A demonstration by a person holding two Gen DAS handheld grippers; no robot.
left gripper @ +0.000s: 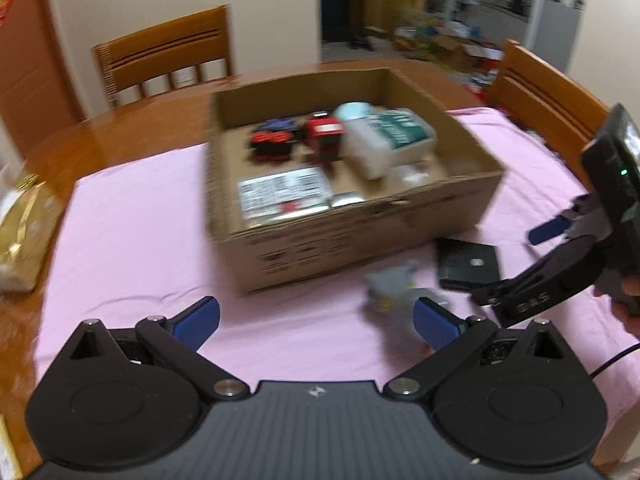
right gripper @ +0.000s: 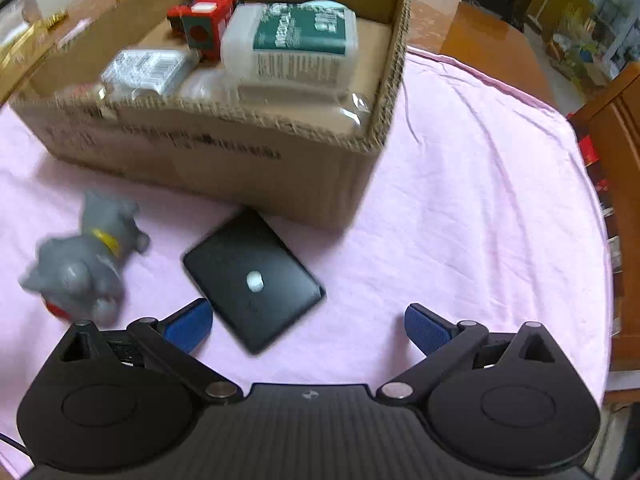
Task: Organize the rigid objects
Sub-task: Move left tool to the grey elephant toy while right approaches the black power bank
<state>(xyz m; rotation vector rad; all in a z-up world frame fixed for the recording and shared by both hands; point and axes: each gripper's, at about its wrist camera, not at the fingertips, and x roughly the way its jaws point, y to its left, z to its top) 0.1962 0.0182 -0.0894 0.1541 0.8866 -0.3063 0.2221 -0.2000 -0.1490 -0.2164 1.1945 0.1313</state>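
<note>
We have the desk (left gripper: 120, 128) under a pink cloth (right gripper: 460, 200), with the cardboard box (right gripper: 224, 160) ahead of both tools and already holding a white jug, a red block and some flat packets. Outside it remain two pieces: a flat black case (right gripper: 256, 276) and a grey toy figure (right gripper: 84, 264). The right hand-held gripper (right gripper: 308, 326) hovers low with its fingers spread wide and empty; the case lies just ahead of it, slightly toward its left finger, the long axis running diagonally from near that finger up toward the box wall. The toy lies further left, on its side, close to the case but apart from it. The left hand-held gripper (left gripper: 316, 322) is also spread and empty, with the toy (left gripper: 394, 286) just beyond its right finger. We judge the right one nearer the case, the left nearer the toy. The box wall stands just behind both, so a lift must clear its rim.
</note>
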